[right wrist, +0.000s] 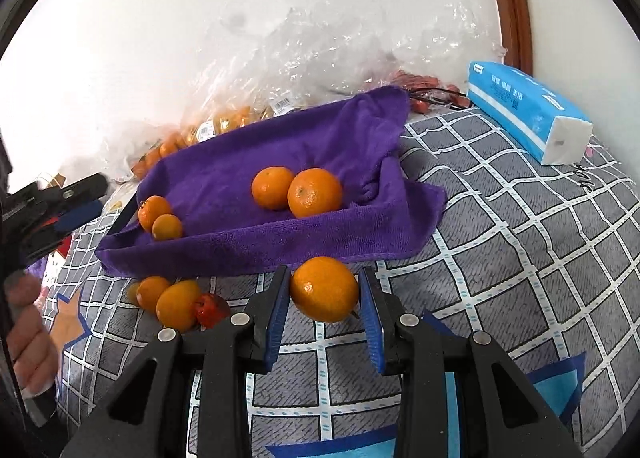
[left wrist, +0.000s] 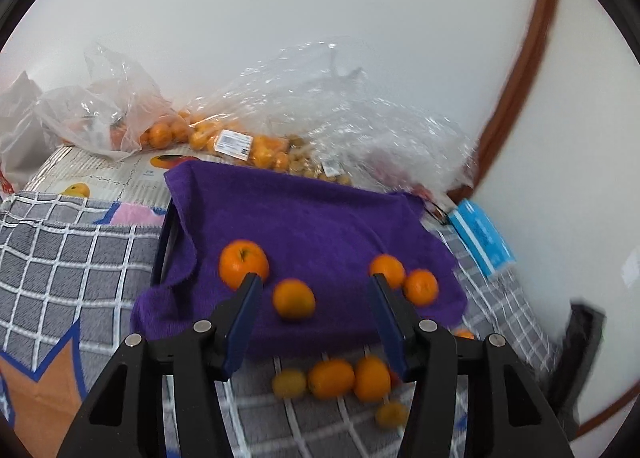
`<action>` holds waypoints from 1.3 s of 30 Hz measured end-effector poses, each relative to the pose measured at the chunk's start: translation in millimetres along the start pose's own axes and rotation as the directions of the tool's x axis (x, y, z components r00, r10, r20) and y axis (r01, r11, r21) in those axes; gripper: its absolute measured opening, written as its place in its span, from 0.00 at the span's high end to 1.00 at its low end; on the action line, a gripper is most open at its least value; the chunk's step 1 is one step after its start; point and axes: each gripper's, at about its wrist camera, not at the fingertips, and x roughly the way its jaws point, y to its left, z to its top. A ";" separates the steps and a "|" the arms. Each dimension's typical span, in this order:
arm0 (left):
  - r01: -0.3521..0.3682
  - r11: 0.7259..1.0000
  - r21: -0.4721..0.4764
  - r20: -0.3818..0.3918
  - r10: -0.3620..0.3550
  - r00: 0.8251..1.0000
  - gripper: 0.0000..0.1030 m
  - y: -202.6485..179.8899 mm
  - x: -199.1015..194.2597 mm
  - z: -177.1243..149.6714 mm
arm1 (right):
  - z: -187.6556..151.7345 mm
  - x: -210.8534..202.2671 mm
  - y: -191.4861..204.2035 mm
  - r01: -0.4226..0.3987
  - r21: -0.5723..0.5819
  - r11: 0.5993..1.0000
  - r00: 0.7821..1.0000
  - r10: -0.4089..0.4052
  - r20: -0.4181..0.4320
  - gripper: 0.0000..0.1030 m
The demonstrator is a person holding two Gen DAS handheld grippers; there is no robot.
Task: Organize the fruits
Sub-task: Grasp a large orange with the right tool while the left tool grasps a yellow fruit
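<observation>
Your right gripper [right wrist: 324, 294] is clamping its ribbed blue jaws on a round, glossy orange [right wrist: 324, 289] just in front of the purple towel [right wrist: 248, 242]. Your left gripper [left wrist: 314, 282] is holding its jaws moderately apart with nothing between them, hovering over the towel's near edge.

The towel is a soft, fuzzy cloth draped over a dark-rimmed tray [left wrist: 162, 246], sagging into a shallow hollow. Inside it, four smooth mandarins are sitting in two pairs: the bigger pair [right wrist: 298, 190] toward the towel's right side, the smaller pair [right wrist: 160, 216] at its left end.

In front of the towel's left corner, a loose cluster of small oblong orange fruits [right wrist: 170, 300] and one small red fruit [right wrist: 210, 309] is lying on the grey checked bedspread [right wrist: 520, 258]. Behind the towel, crinkled clear plastic bags [left wrist: 248, 114] are holding more oranges against the white wall. To the towel's right, a blue tissue pack [right wrist: 524, 110] is lying on the bedspread.
</observation>
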 end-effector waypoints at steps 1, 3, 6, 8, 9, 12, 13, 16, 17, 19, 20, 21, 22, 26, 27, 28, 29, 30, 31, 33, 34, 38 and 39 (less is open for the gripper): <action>-0.007 1.000 0.014 -0.011 0.007 1.000 0.50 -0.6 -2.2 -5.3 | -0.1 0.4 -0.6 0.003 0.002 1.000 1.000 -0.003 -0.002 0.66; -0.024 0.999 0.030 -0.046 0.025 0.999 0.50 2.3 -3.0 -19.9 | -0.1 1.5 -2.2 0.015 0.011 1.000 1.000 -0.015 -0.008 0.67; -0.027 1.000 0.009 -0.088 0.027 0.996 0.50 12.7 5.3 -33.7 | -0.5 -1.2 -4.8 0.019 0.021 1.000 1.000 -0.019 0.006 0.66; -0.052 0.999 0.000 -0.113 0.051 0.992 0.50 17.8 14.5 -39.6 | -0.3 -0.6 -4.8 0.020 0.022 1.000 1.000 -0.020 0.004 0.66; -0.067 0.998 0.004 -0.116 0.067 0.991 0.50 18.9 18.3 -41.4 | -0.2 0.2 -4.5 0.022 0.021 1.000 1.000 -0.022 0.001 0.66; -0.075 0.997 0.011 -0.136 0.076 0.988 0.54 20.2 27.8 -47.1 | -0.3 0.3 -3.4 0.028 0.019 0.999 1.000 -0.028 0.000 0.66; -0.071 0.997 0.016 -0.150 0.072 0.986 0.54 19.1 30.2 -47.8 | -0.5 0.0 -3.7 0.028 0.020 0.999 1.000 -0.028 0.002 0.66; -0.101 0.993 0.054 -0.150 0.108 0.983 0.57 14.2 34.6 -50.7 | -0.5 0.5 -5.5 0.033 0.029 0.999 0.999 -0.033 -0.002 0.66; -0.112 0.991 0.068 -0.156 0.121 0.980 0.58 13.0 37.3 -51.7 | -0.4 0.8 -5.8 0.035 0.030 0.999 0.999 -0.035 -0.004 0.66; -0.096 0.993 0.071 -0.172 0.107 0.979 0.58 11.2 40.2 -51.4 | -0.6 1.0 -5.7 0.036 0.030 0.999 0.999 -0.036 -0.005 0.66; -0.097 0.993 0.074 -0.176 0.109 0.978 0.59 10.3 41.8 -51.4 | -0.6 1.0 -5.9 0.035 0.030 0.999 0.999 -0.035 -0.004 0.66; -0.100 0.992 0.081 -0.183 0.114 0.977 0.59 8.9 43.6 -51.8 | -0.8 1.5 -6.4 0.031 0.033 0.999 1.000 -0.031 -0.006 0.66; -0.104 0.990 0.092 -0.183 0.119 0.976 0.59 7.1 44.1 -51.8 | -0.7 2.0 -6.8 0.030 0.034 0.999 1.000 -0.030 -0.007 0.66; -0.097 0.991 0.097 -0.184 0.113 0.976 0.62 5.5 43.8 -52.8 | -0.3 2.5 -5.6 0.028 0.026 0.999 1.000 -0.028 -0.008 0.66; -0.092 0.992 0.091 -0.184 0.108 0.977 0.62 6.3 43.9 -52.7 | -0.2 2.7 -5.3 0.026 0.024 0.999 1.000 -0.026 -0.010 0.66; -0.090 0.992 0.089 -0.184 0.106 0.977 0.63 6.0 44.8 -52.3 | 0.0 3.2 -5.3 0.026 0.024 0.999 1.000 -0.026 -0.012 0.66; -0.081 0.993 0.089 -0.186 0.096 0.978 0.68 5.1 45.2 -52.4 | 0.3 3.6 -5.7 0.025 0.025 0.999 1.000 -0.025 -0.013 0.66; -0.070 0.993 0.092 -0.190 0.087 0.978 0.72 4.1 45.4 -52.8 | 0.4 3.7 -6.0 0.023 0.026 0.999 1.000 -0.023 -0.013 0.66; -0.061 0.993 0.098 -0.195 0.079 0.978 0.77 2.6 46.2 -53.0 | 0.5 3.4 -6.2 0.022 0.027 0.999 1.000 -0.022 -0.011 0.66; -0.061 0.992 0.108 -0.194 0.081 0.978 0.77 0.3 45.8 -53.4 | 0.4 2.0 -6.3 0.021 0.027 0.999 1.000 -0.021 -0.005 0.66; -0.054 0.993 0.104 -0.192 0.073 0.979 0.77 0.6 45.1 -53.4 | 0.5 1.5 -6.4 0.021 0.028 0.999 1.000 -0.021 -0.003 0.66; -0.058 0.995 0.084 -0.171 0.072 0.983 0.77 2.3 37.8 -53.8 | -0.1 -1.0 -5.6 0.024 0.027 0.999 1.000 -0.024 0.007 0.66; -0.059 0.995 0.081 -0.164 0.071 0.984 0.77 2.3 35.9 -54.2 | -0.3 -1.8 -5.3 0.024 0.026 0.999 1.000 -0.024 0.010 0.66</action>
